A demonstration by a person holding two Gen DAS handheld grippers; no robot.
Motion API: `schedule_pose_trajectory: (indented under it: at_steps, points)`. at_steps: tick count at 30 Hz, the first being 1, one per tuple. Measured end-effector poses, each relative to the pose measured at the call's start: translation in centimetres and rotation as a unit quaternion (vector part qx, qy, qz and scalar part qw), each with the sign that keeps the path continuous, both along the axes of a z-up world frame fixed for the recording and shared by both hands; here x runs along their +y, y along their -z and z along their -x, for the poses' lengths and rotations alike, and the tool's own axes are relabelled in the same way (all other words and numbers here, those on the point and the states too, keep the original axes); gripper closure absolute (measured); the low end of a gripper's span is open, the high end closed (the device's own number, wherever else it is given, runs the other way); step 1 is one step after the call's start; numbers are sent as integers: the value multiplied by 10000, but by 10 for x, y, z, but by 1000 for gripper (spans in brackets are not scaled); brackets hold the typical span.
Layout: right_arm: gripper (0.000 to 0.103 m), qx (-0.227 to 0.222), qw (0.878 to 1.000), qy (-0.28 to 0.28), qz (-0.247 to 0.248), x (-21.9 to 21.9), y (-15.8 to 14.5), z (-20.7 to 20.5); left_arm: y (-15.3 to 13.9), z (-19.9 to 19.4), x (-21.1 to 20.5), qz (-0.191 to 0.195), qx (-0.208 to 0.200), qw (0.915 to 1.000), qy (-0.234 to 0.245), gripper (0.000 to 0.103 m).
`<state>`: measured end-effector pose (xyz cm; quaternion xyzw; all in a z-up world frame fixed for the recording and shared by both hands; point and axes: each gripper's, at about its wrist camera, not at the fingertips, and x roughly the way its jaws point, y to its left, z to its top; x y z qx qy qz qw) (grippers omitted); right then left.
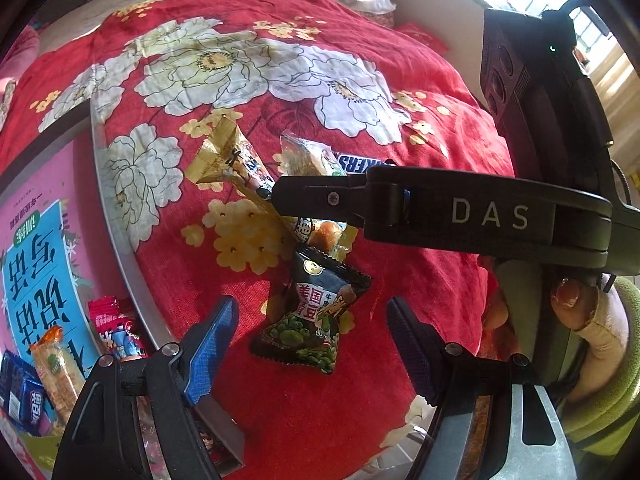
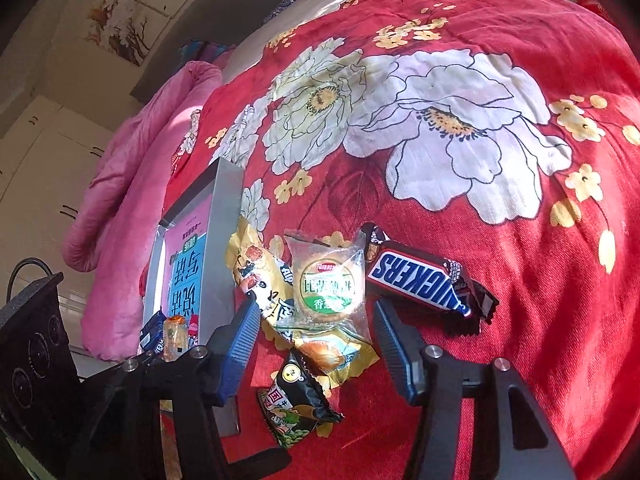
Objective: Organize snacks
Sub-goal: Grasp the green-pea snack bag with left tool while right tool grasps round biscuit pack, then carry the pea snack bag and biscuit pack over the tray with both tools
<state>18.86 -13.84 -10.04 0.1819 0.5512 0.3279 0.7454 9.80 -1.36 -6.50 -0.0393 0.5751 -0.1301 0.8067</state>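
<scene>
At far left, a metal-rimmed tray (image 1: 116, 216) lined with a pink and blue printed sheet lies on the bed, holding a blue packet (image 1: 18, 396), an orange-wrapped cracker (image 1: 56, 368) and a red sachet (image 1: 116, 326) at its near end. Just right of the tray, loose snacks cluster on the red floral bedspread (image 2: 500, 320). A yellow wrapped bun (image 2: 256, 276) lies with its long axis running from far left to near right, its near end tucked beneath a round clear-wrapped biscuit (image 2: 328, 284). A dark green-pea packet (image 1: 316, 312) sits nearest, long axis pointing away from the cameras, one end touching the bun's wrapper. Farther right, a Snickers bar (image 2: 420, 280) lies slanted, its long axis running from far left to near right, beside the biscuit. The left claw (image 1: 312, 344) hangs spread wide over the pea packet, gripping nothing. The right claw (image 2: 316, 344) also stands spread, empty, its fingers flanking the biscuit and bun; its black body crosses the left camera's view and hides part of the pile.
</scene>
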Motion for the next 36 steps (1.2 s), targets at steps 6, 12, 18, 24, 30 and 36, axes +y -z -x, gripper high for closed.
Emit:
schedule_pose_trajectory:
  at_steps: [6,12,18,24,30,36]
  points:
    - [45,115,9996,66,-231,-6,1,-4,8,-3,1,47,69,10000,-6,25]
    - [45,318,9982,291,-410,-17,7,-7,10,-7,4,91,82,9999,-36,25]
    - [54,246,9994,199,-161,-6,10,-10,15,-12,1,123,122,9998,-8,28]
    - [65,149,9995,186,-188,-12,12,-8,28,-17,-10,24,213,9997,73,37]
    - [67,2,9996,170,-212,-19,1,-2,37,-21,-17,-43,314,9994,119,59]
    - [69,-104,9998,131,-126,-22,-3,1,34,-20,-15,-10,311,9995,83,68]
